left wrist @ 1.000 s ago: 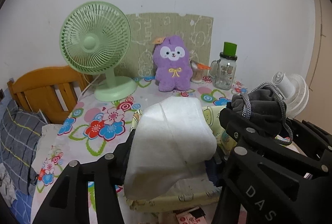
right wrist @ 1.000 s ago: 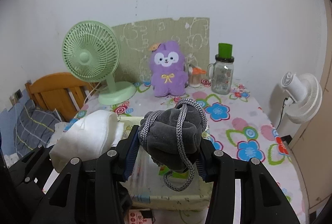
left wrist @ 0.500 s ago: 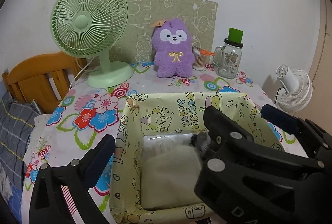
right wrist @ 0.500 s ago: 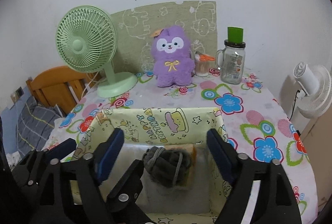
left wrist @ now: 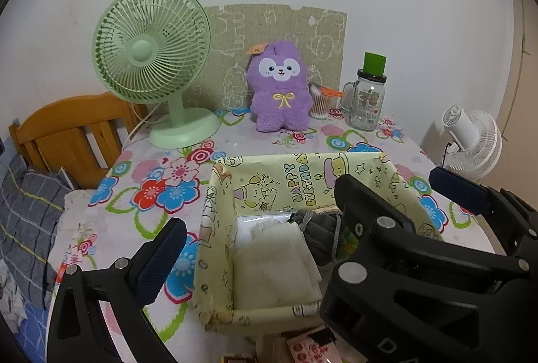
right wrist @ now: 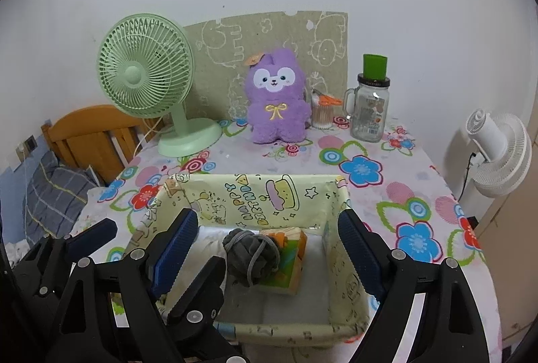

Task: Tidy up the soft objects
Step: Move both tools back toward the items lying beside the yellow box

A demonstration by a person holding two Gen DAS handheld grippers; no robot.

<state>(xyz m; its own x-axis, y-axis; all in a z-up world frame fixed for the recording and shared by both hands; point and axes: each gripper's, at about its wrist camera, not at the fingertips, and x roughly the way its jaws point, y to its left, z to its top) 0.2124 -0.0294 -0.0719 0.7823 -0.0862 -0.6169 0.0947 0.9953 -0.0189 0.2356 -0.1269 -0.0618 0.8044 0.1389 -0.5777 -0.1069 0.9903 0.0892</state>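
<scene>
Hovering w/ jaws spread wide, empty: left gripper (left wrist: pixel 255 228) & right gripper (right wrist: pixel 269 245) over yellow box (right wrist: pixel 255 198); grey pouch (right wrist: pixel 252 250) inside, white cloth (left wrist: pixel 275 262) at its 9 o'clock.

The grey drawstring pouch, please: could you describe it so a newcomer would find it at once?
Start at the yellow birthday-print box on the flowered tablecloth. Inside lies a dark grey velvety pouch, bunched into a ball and wrapped in grey braided cord. It rests on a colourful pack, unlike the flat white cloth alongside.

My jaws are spread over the box (right wrist: pixel 331 205), whose paper walls hem in the cloth (left wrist: pixel 275 262) and pouch (right wrist: pixel 252 253). Beyond, fan (right wrist: pixel 148 77), plush (right wrist: pixel 275 97) and jar (right wrist: pixel 370 107) line the wall; bare tablecloth (right wrist: pixel 396 194) lies right.
</scene>
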